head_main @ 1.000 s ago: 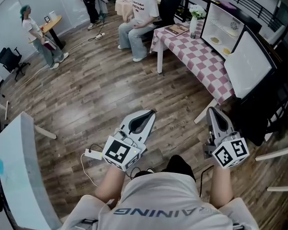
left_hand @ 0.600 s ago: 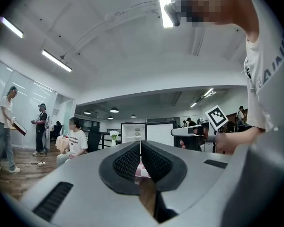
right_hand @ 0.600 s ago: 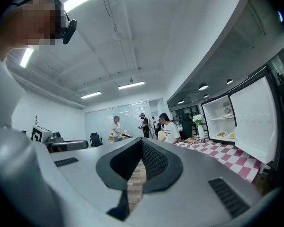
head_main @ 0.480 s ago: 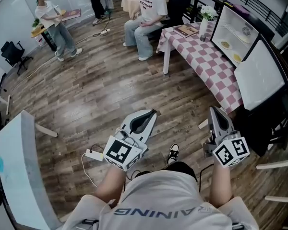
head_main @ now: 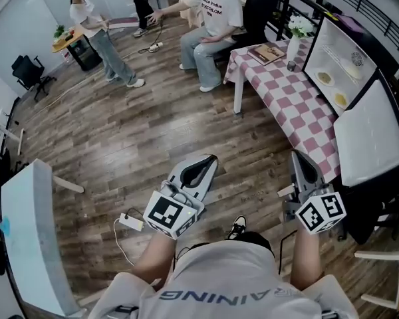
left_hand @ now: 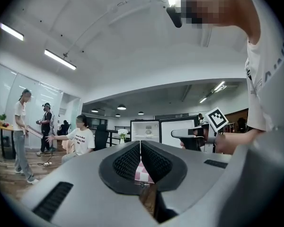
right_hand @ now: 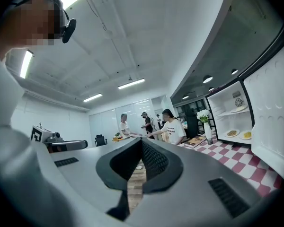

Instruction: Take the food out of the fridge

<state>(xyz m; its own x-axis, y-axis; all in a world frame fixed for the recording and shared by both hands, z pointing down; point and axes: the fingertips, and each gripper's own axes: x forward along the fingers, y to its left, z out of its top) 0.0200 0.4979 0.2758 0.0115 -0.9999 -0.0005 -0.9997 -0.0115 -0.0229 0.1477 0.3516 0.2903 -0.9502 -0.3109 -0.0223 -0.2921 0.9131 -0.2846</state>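
wood plank flooring [head_main: 153, 135] ran through an open office, and at its right side stood the fridge [head_main: 336, 42] with its door [head_main: 372, 138] swung wide. the food was still inside on the white shelves: one plate of food [head_main: 325, 78] and a second plate [head_main: 340, 100] lay side by side on the lower shelf, and a round dish [head_main: 356, 58] sat on the shelf above. nothing touched them.

just in front of the fridge stood a table under a red and white checked cloth [head_main: 299, 115]. on its far end were a vase of white flowers [head_main: 298, 33] and a book [head_main: 266, 54].

nearer the camera, both tools were held level over the floor, well apart from the fridge. the right gripper [head_main: 297, 154] was the closer one, beside the table's near corner. its jaws were pressed together with nothing between them. the left gripper [head_main: 211, 158] was out over bare planks, its pads likewise closed on nothing.

a small white adapter with a cord [head_main: 130, 222] lay on the floor by the left hand. further off, a seated person [head_main: 213, 18] and a standing person [head_main: 96, 35] were near a small round table [head_main: 68, 40].
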